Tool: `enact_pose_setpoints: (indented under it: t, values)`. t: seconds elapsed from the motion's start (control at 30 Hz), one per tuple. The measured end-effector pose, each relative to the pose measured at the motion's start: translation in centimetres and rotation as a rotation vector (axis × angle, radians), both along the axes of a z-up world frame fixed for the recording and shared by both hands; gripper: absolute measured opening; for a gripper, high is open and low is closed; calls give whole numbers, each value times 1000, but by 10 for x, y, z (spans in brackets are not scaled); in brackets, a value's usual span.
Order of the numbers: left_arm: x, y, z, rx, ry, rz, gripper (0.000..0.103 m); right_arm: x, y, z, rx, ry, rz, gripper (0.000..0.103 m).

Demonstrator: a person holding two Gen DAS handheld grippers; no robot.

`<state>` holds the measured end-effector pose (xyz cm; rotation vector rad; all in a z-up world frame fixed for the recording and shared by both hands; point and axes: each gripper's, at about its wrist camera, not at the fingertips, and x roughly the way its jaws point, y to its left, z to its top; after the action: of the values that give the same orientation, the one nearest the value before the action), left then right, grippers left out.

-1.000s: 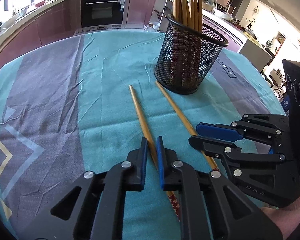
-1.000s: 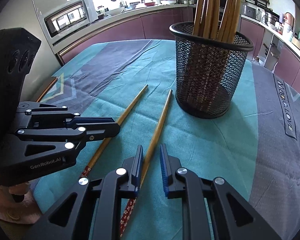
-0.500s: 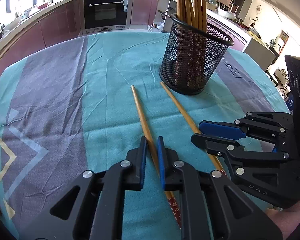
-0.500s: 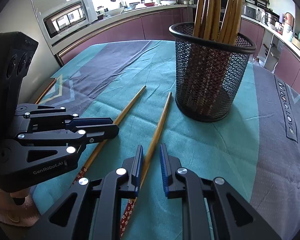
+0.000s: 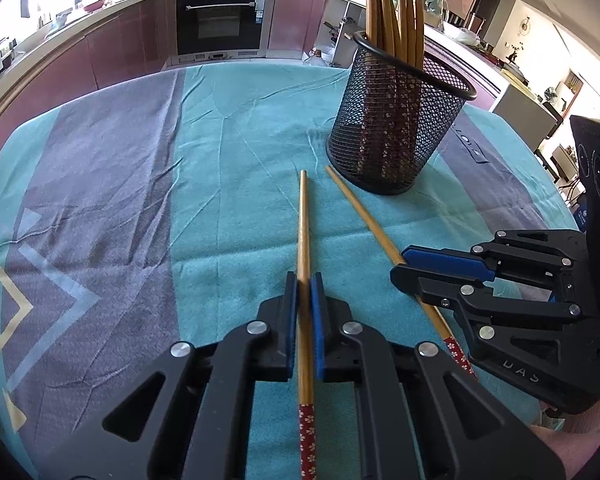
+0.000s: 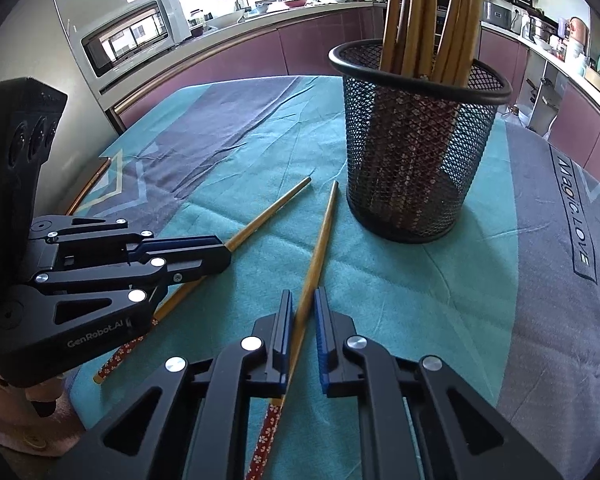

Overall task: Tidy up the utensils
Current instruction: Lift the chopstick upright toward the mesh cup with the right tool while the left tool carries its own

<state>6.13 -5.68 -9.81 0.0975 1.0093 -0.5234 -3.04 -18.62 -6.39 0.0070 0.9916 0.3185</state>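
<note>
Both chopsticks gripped, ready to lift

My left gripper (image 5: 304,280) clamps one chopstick (image 5: 303,220); right gripper (image 6: 302,300) loosely straddles another chopstick (image 6: 320,240); I'd tighten first.

Your left wrist camera sits low and close over the table (image 5: 228,216), facing the oven wall; your right one faces the window corner. Both share the mesh holder (image 5: 396,128) (image 6: 416,152) and each other's gripper.
</note>
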Motion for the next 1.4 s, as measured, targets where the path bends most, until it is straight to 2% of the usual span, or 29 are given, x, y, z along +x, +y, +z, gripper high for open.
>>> enact_pose_setpoints:
  t: [0.13,0.37,0.63,1.1,1.4]
  values:
    - [3,-2,0,2,2,-5,7,4,3,0,-4,-3,3,10]
    - [5,1,1,-26,4,13,7,4,-5,-1,70,9,-18,6]
    - [5,14,15,-103,2,24,7,-4,-11,8,129,-13,-18,5]
    - [-4,34,52,-256,-28,-7,7,-32,-28,52,260,-188,-4,5]
    - [-14,35,72,-281,-71,-26,7,-39,-35,73,281,-263,-10,5]
